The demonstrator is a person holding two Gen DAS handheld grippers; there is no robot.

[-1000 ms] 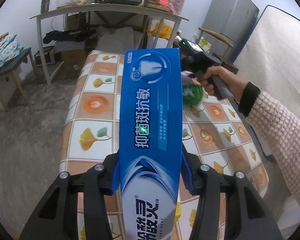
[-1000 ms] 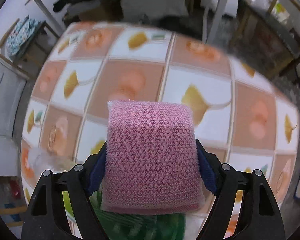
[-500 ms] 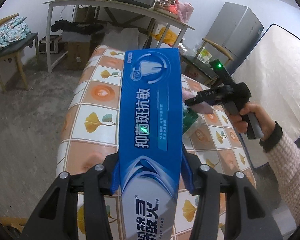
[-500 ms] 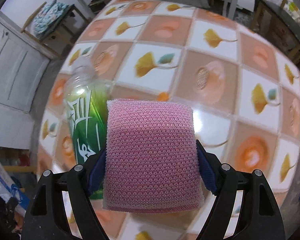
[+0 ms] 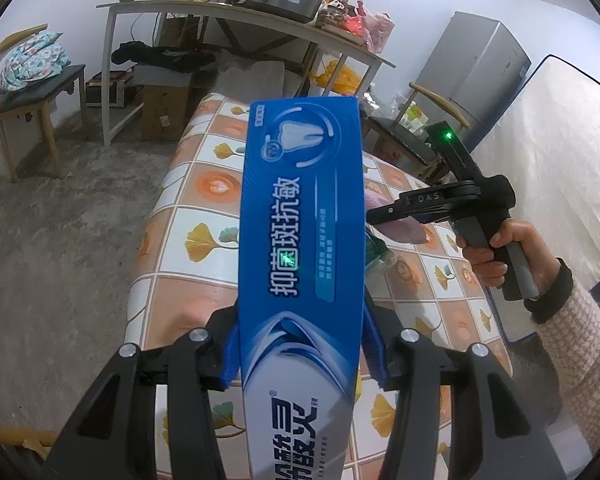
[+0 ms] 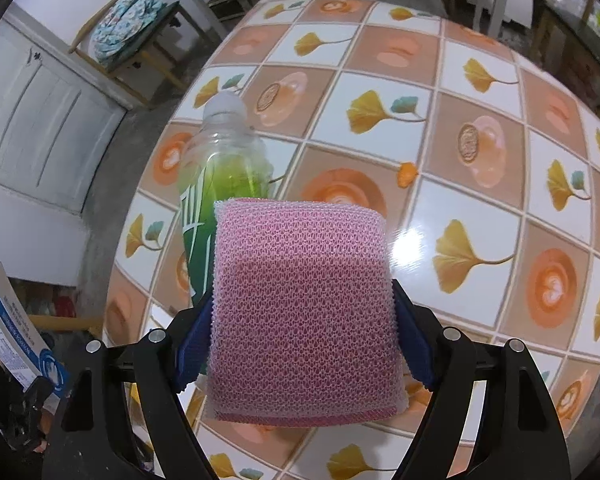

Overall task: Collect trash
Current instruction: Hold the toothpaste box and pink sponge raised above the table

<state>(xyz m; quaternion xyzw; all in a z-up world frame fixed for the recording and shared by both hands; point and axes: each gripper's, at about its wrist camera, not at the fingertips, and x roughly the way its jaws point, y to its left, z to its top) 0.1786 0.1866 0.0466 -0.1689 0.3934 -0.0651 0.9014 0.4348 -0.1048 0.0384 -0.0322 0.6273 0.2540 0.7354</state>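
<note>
From the left wrist view, the left tongs [image 5: 300, 354] are clamped on a blue toothpaste box [image 5: 300, 240] that sticks out forward over the near edge of the tiled tabletop [image 5: 204, 208]; the blue pads press its 2 long sides. Toward the right edge of the tabletop a hand [image 5: 496, 252] holds the right tongs [image 5: 380, 216], tilted down over the surface, with a scrap of pink showing under them. From the right wrist view, the right tongs [image 6: 304, 340] are clamped on a pink mesh sponge [image 6: 304, 292], held above the tabletop [image 6: 440, 92]. A green plastic bottle [image 6: 220, 176] lies on the tabletop near its left edge, partly behind the sponge. No bin is in sight, so both loads probably need carrying off first. Doing that well means keeping each grip firm, the box level so it does not pivot, and steering the sponge clear of the bottle.
</note>
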